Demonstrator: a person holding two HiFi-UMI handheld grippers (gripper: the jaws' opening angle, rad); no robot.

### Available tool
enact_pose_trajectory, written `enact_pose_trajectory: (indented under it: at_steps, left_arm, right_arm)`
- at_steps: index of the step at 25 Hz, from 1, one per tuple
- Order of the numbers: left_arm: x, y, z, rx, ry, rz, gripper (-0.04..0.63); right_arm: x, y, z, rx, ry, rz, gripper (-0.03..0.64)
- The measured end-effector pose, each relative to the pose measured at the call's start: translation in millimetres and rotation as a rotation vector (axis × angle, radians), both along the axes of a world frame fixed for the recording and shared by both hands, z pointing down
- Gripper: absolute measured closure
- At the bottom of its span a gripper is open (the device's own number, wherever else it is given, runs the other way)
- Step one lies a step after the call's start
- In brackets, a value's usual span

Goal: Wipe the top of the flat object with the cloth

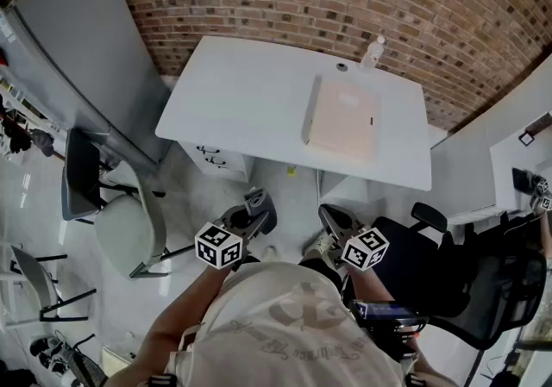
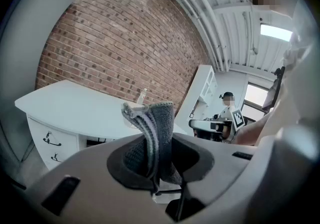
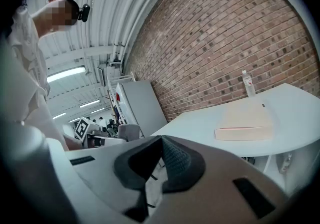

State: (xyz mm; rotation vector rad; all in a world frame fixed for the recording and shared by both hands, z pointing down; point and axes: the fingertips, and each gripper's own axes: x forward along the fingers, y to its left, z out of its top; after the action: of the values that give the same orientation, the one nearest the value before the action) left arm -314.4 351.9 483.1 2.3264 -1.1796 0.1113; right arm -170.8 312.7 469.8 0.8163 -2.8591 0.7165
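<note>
Head view: I have both grippers close to my body, short of the table (image 1: 241,101). The flat object (image 1: 341,122) lies on the tabletop, well apart from them. It is at about 1 o'clock from the left gripper (image 1: 257,206) and 12 o'clock from the right gripper (image 1: 332,220). I judge that the wiping is not yet begun and the whole top is left to do.

Left gripper view: the jaws are clenched on the grey cloth (image 2: 152,133), which stands up between them. The table lies at 10 o'clock. The cloth blocks my sight of the flat object.

Right gripper view: the jaws are closed together with nothing in them. The flat object lies at 2 o'clock on the table, with a bottle (image 3: 247,83) behind it.
</note>
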Motion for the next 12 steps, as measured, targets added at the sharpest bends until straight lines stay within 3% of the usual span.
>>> enact_pose_trajectory:
  at_steps: [12]
  left_arm:
    - [-3.4, -4.6, 0.0, -0.003, -0.005, 0.003, 0.491]
  right_arm:
    - [-0.5, -6.5, -2.1, -0.013, -0.043, 0.024, 0.595]
